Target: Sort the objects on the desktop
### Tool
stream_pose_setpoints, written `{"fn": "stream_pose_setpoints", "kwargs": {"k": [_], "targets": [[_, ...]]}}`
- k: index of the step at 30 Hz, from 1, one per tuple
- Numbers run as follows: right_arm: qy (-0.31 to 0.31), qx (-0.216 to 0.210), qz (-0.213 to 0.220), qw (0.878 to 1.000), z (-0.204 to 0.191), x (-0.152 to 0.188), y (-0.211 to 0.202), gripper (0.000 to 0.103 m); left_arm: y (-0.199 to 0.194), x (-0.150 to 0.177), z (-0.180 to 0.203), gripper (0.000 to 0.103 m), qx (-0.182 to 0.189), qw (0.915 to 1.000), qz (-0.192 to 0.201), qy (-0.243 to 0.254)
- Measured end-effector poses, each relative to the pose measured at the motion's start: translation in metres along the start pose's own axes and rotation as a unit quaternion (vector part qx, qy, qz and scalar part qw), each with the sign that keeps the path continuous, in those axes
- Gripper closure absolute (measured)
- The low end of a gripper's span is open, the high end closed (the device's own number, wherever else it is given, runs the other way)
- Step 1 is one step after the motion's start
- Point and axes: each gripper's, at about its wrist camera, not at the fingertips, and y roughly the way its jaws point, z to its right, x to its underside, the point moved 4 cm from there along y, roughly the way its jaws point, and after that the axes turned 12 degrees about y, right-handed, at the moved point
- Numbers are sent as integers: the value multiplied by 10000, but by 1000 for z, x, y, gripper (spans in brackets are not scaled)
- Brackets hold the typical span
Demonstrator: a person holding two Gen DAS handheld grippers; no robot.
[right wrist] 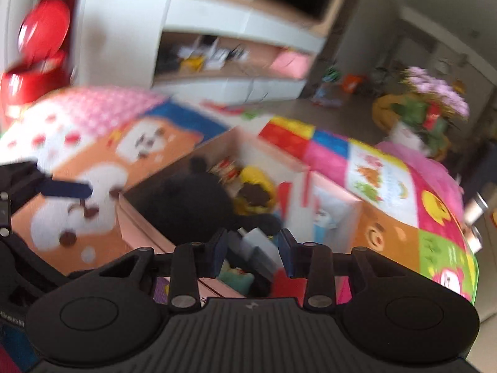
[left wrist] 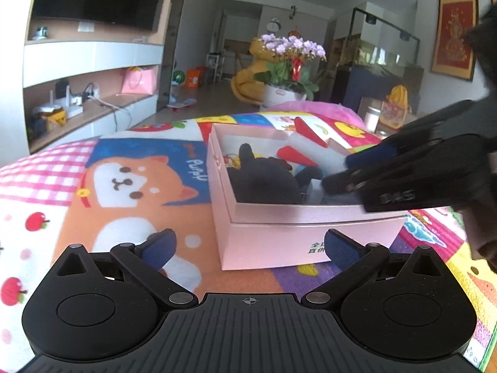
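An open pink box (left wrist: 295, 209) stands on a cartoon-print blanket (left wrist: 130, 186). Inside lie a black plush toy (left wrist: 264, 180), a red and white item (left wrist: 295, 155) and, in the right wrist view, a yellow item (right wrist: 257, 180). My left gripper (left wrist: 250, 245) is open and empty just short of the box's near wall. My right gripper (left wrist: 341, 172) reaches in over the box's right side. In its own blurred view, the right gripper (right wrist: 253, 248) has a small grey-white block (right wrist: 259, 247) between narrowly set fingers, and the pads seem to press on it. The plush toy (right wrist: 189, 199) lies just beyond.
The blanket covers a rounded table that drops away on all sides. A pot of purple orchids (left wrist: 289, 62) stands on the floor behind, and a shelf unit (left wrist: 90, 62) lines the left wall. A shiny red object (right wrist: 43, 31) sits at the far left of the right wrist view.
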Motion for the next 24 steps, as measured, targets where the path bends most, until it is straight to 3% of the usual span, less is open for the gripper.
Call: {"fn": "stream_pose_setpoints", "kwargs": {"k": [5,10,15,20,24], "targets": [[-391,146,-609,9973,10,-2,32,67,-6,4,-8,0,237,9994,174,-185],[-697,-176,-906,9933,24,-6,43,67,-14,1,-7,0,379,9987,294,-191],[-513,-589,-1303,9884,15,-13,54,80,-15,1,-2,0,498,9983,290,-98],[-124,-244,-1131,9932,12,-23,37,85,-17,1,-7,0,577,9975,296,-276],[606,-429,-790,9941,32,-48,9,87,-19,1,-9,0,614,9969,323,-366]]}}
